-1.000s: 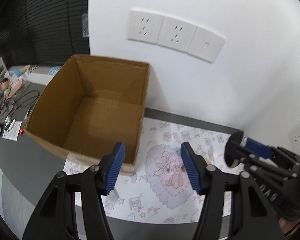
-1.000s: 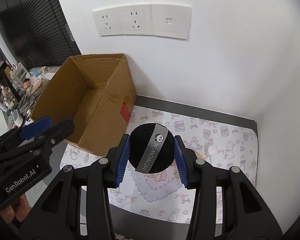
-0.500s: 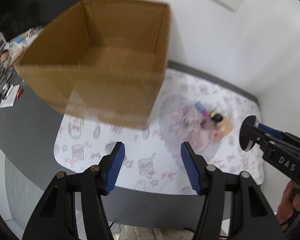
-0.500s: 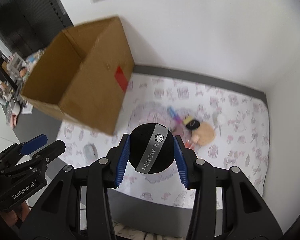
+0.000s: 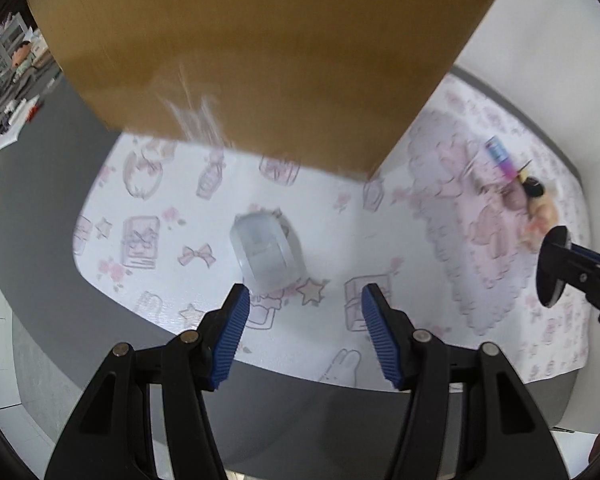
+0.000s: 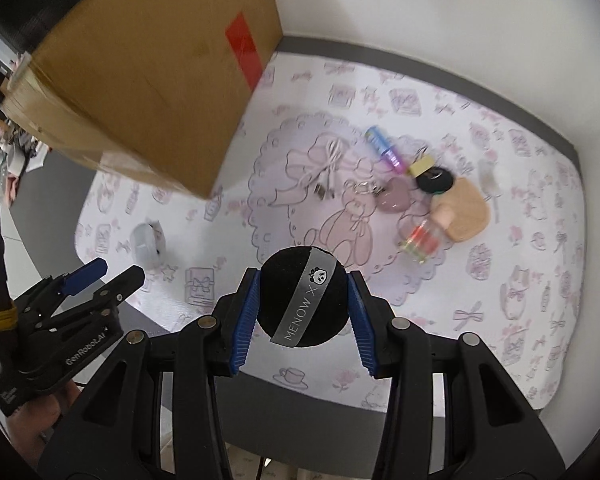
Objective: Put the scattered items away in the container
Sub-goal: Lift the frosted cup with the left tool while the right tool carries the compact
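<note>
Cardboard box [image 6: 148,92] on patterned mat [image 6: 500,280], inside hidden. Loose clutter right of it: white cable [image 6: 328,168], tan pouch [image 6: 466,210], small jar [image 6: 420,240]. Clear tub [image 5: 266,256] ahead of left tongs [image 5: 302,330] (released). Right tongs [image 6: 302,312] clench black puff [image 6: 302,298].

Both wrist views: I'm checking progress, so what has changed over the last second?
Both grippers dropped toward the mat and tilted downward; the box now looms above in view. Unchanged: the right gripper still clamps the black puff, the left gripper stays open and empty, and the clutter lies untouched.
</note>
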Demonstrator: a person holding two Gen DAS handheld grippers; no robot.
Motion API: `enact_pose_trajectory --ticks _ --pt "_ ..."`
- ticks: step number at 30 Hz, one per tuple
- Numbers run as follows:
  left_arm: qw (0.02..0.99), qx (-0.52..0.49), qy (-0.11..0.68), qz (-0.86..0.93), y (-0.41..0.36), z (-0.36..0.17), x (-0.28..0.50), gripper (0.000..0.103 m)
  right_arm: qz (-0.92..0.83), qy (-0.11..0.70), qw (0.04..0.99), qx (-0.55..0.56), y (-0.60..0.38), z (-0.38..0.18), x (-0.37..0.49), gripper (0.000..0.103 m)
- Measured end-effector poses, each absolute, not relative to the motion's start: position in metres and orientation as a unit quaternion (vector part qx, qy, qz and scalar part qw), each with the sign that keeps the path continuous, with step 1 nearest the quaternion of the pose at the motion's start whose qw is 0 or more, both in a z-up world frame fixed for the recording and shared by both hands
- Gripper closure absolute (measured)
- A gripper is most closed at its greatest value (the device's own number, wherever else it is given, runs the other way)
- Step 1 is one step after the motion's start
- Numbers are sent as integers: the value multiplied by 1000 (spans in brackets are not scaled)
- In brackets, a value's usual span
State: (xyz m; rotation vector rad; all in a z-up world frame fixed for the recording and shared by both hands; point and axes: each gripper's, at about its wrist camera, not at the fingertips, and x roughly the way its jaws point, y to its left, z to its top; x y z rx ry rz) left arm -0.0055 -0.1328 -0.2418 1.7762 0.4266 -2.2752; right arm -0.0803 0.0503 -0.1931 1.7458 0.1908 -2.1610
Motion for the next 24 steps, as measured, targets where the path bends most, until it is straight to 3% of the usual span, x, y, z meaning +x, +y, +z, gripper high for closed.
enact_pose_trajectory --ticks 15,17,19,24 --pt "173 608 130 -764 -153 -282 -23 46 -744 61 193 637 32 -246 -79 58" --pt "170 607 128 -766 -152 -282 -23 51 -742 61 193 639 32 -249 -80 58" --pt "162 604 119 -771 -149 -281 -24 63 -741 62 191 640 32 -251 -79 58" --pt "150 606 120 -772 -149 -281 -22 66 -738 64 189 645 33 -255 -78 58"
